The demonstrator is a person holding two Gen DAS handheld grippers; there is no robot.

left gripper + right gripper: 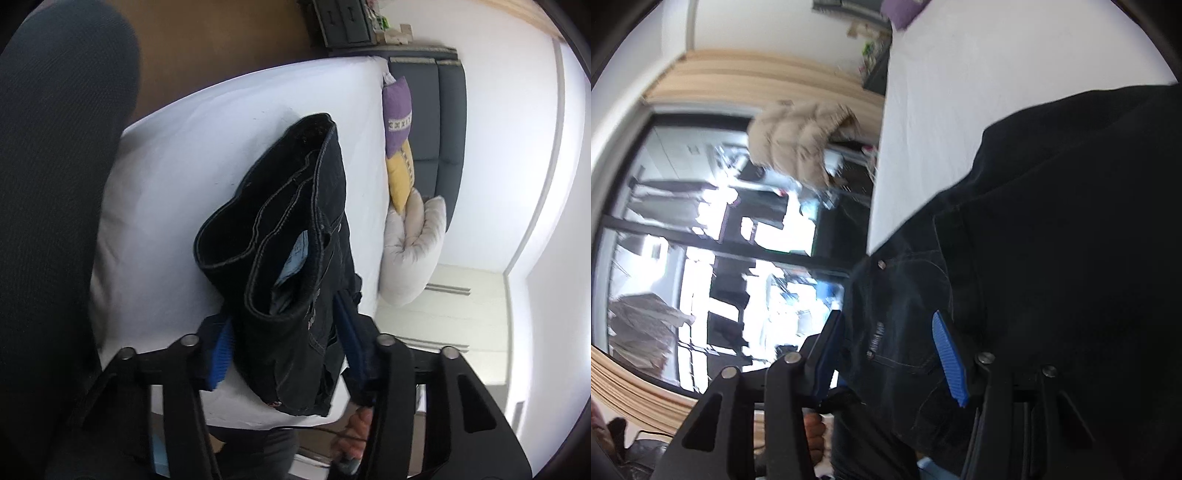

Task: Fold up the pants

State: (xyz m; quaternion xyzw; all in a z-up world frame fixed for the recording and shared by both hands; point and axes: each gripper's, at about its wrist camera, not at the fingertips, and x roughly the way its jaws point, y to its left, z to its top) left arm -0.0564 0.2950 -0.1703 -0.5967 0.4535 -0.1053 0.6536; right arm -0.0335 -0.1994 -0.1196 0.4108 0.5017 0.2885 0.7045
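With the folded pants lying on the white bed, both the left hand-held gripper and right hand-held gripper grasp the bed-edge end, which they should lift together, evenly.

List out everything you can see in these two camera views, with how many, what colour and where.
pants: one pair, black denim, folded, on the white surface, waistband end between both grippers
white surface: one, white, under the pants
cushions: two, purple and yellow, past the surface's far edge
padded item: one, cream, beside the cushions
sofa: one, dark grey, against the white wall
window: one, dark-framed, beside the surface in the right view
left gripper: one, black with blue pads, around the pants
right gripper: one, black with blue pads, around the pants
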